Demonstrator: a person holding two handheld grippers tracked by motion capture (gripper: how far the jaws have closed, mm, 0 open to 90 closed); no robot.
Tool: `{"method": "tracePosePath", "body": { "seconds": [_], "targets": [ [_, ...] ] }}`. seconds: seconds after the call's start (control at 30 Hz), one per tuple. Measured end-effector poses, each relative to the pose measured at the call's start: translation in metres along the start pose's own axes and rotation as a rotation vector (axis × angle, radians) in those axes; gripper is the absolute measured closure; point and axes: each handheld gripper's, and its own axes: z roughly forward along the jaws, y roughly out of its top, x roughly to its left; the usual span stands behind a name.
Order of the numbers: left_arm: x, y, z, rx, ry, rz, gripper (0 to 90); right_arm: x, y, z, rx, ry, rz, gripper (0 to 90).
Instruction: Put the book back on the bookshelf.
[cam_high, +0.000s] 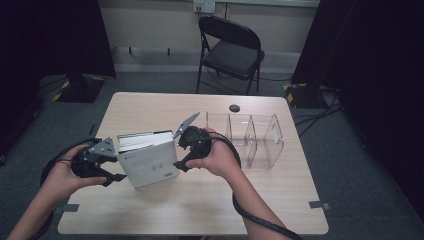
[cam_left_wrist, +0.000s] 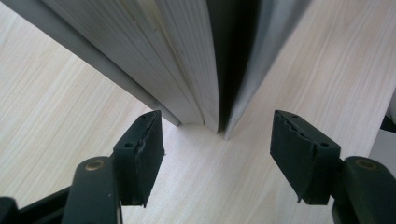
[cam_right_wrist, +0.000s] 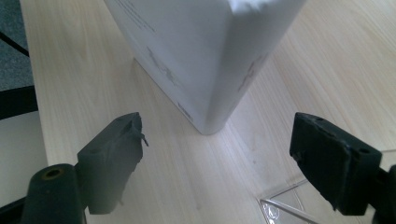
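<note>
- Dim room, folding chair (cam_high: 231, 50) behind a pale wooden bench (cam_high: 200, 210); a white book (cam_high: 148, 157) stands upright near its middle, tilted slightly, pages fanned a little.
- Left gripper (cam_high: 111, 164) sits at the book's page edge, its fingers (cam_left_wrist: 140, 156) spread apart, nothing pressed between them.
- Right gripper (cam_high: 181, 152) hovers at the book's spine corner, fingers (cam_right_wrist: 114, 156) wide, clear of the cover.
- Clear acrylic divider rack (cam_high: 252, 137) stands just right of the right hand (cam_high: 220, 157).
</note>
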Motion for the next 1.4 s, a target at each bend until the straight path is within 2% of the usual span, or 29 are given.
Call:
{"method": "tracePosePath", "body": {
  "seconds": [0.17, 0.4, 0.77, 0.87, 1.0, 1.13, 1.27, 1.33, 1.4],
  "targets": [
    [0.0, -0.002, 0.003, -0.003, 0.003, -0.004, 34.2, 0.002, 0.01, -0.001, 0.005, 0.008, -0.016, 16.4],
    [0.0, -0.004, 0.006, -0.003, -0.013, -0.008, 33.7, 0.002, 0.023, -0.001, 0.005, 0.021, -0.04, 16.4],
    [0.0, -0.009, 0.008, -0.021, -0.015, -0.019, 32.4, 0.0, 0.041, -0.001, 0.011, -0.002, -0.066, 16.4],
    [-0.001, -0.01, 0.009, -0.024, -0.018, -0.021, 32.3, -0.003, 0.045, 0.0, 0.009, 0.005, -0.057, 16.4],
    [0.0, -0.011, 0.011, -0.015, -0.019, -0.015, 32.0, -0.004, 0.052, 0.005, 0.005, 0.01, -0.068, 16.8],
    [-0.001, -0.011, 0.012, -0.022, -0.016, 0.001, 31.9, -0.001, 0.058, 0.013, 0.021, 0.019, -0.104, 22.8],
    [-0.001, -0.013, 0.013, -0.038, -0.012, -0.015, 31.4, 0.0, 0.059, 0.021, 0.033, 0.006, -0.13, 24.7],
    [0.0, -0.013, 0.012, -0.032, -0.01, -0.008, 31.1, 0.003, 0.059, 0.02, 0.045, -0.012, -0.154, 29.5],
    [-0.001, -0.014, 0.012, -0.039, -0.004, -0.007, 31.0, 0.005, 0.06, 0.017, 0.07, -0.005, -0.171, 35.2]
  ]
}}
